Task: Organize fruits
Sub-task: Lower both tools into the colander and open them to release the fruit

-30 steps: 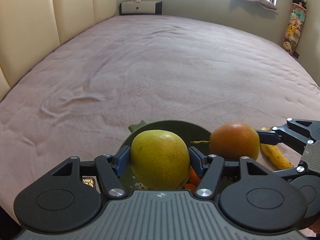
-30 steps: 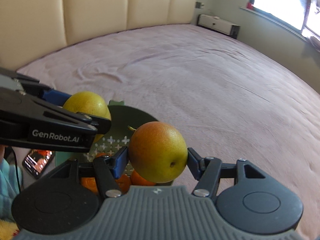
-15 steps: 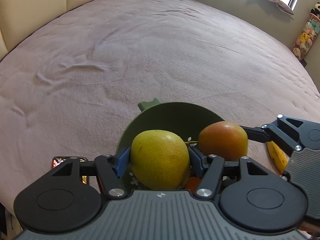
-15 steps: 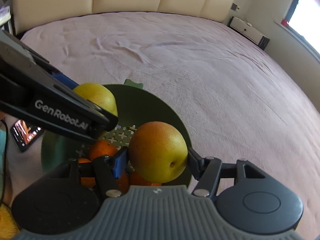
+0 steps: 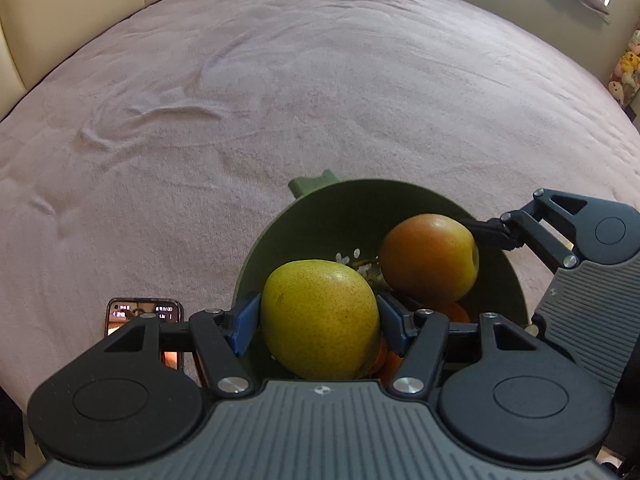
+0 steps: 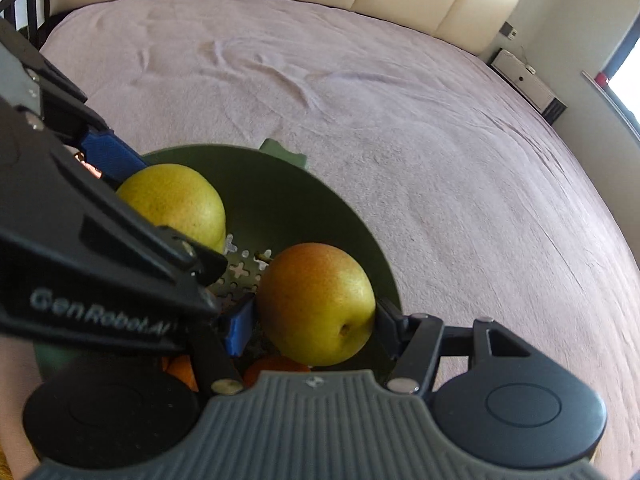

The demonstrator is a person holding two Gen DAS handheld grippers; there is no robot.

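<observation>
Fruit, two pears, both over the green bowl (image 5: pixel 500 280). Left gripper (image 5: pixel 318 320): blue pads pressed on either side of a yellow pear (image 5: pixel 320 320), held above the bowl's near-left rim. Right gripper (image 6: pixel 314 320): closed on a reddish pear (image 6: pixel 316 304) (also seen at (image 5: pixel 430 258)), held over the bowl's perforated floor. Oranges (image 6: pixel 276 368) lie in the bowl beneath. Phone (image 5: pixel 144 316) on the pink bedspread (image 5: pixel 280 100), just left of the bowl.
</observation>
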